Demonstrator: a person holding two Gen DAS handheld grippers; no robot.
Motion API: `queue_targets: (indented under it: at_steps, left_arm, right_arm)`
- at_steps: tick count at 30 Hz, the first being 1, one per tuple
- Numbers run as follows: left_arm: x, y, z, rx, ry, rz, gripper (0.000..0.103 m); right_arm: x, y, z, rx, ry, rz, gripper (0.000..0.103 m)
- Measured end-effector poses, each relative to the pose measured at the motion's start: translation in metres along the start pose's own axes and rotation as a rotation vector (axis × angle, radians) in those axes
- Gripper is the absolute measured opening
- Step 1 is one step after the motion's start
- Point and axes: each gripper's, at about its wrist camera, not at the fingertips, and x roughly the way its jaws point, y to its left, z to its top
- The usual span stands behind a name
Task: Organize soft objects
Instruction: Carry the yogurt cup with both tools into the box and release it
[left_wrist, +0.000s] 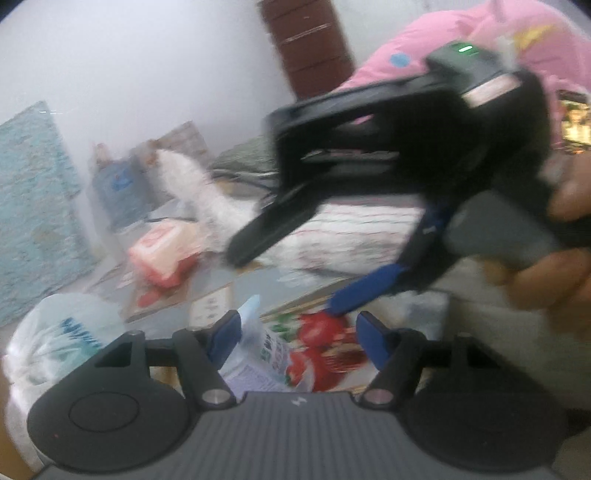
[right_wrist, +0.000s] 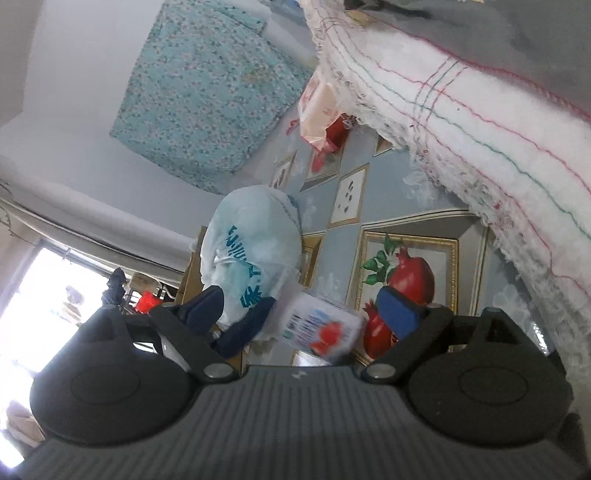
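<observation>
Fruit-print worktop (right_wrist: 402, 184) carries scattered soft goods. Left tongs (left_wrist: 295, 338) spread around a tissue packet (left_wrist: 258, 354); right tongs (right_wrist: 314, 314) spread, empty. Sorting step: next, close squarely on the packet.

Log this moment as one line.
left gripper: open, over tissue pack | right gripper: open, empty | white plastic bag: on table

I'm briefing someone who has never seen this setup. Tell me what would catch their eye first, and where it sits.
In the left wrist view, the right gripper fills the upper right, black with blue fingertips, jaws open, held in front of a pink plush. Below it lies a white quilt with red and green stitching. In the right wrist view, a tied white plastic bag with teal print rests on the pomegranate-patterned surface, just ahead of the fingers.
</observation>
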Motion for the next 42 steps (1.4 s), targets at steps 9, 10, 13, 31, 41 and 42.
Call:
queue_targets:
  at_steps: [9,10,13,31,41,42]
  left_arm:
    - [-0.01,0.018,-0.001,-0.123,-0.042,-0.04,0.078]
    - [-0.011,0.022,-0.003,-0.135,-0.042,-0.031,0.081]
    - [-0.005,0.03,-0.01,-0.149,0.009,-0.01,0.089]
    - [-0.01,0.061,-0.008,-0.312,0.014,0.057,0.063]
    - [-0.127,0.174,-0.016,-0.504,-0.077,0.454,0.063]
    - [-0.135,0.185,-0.02,-0.522,-0.068,0.484,0.063]
  right_arm:
    - [0.005,-0.015,-0.009,0.038,0.011,0.018,0.072]
    - [0.006,-0.015,-0.01,0.038,0.012,0.021,0.072]
    - [0.008,-0.014,-0.012,0.027,0.021,0.022,0.071]
    - [0.027,0.037,-0.013,-0.119,0.05,0.006,0.031]
    - [0.132,0.212,-0.01,-0.475,0.261,0.277,0.032]
    - [0.144,0.227,-0.014,-0.495,0.287,0.299,0.032]
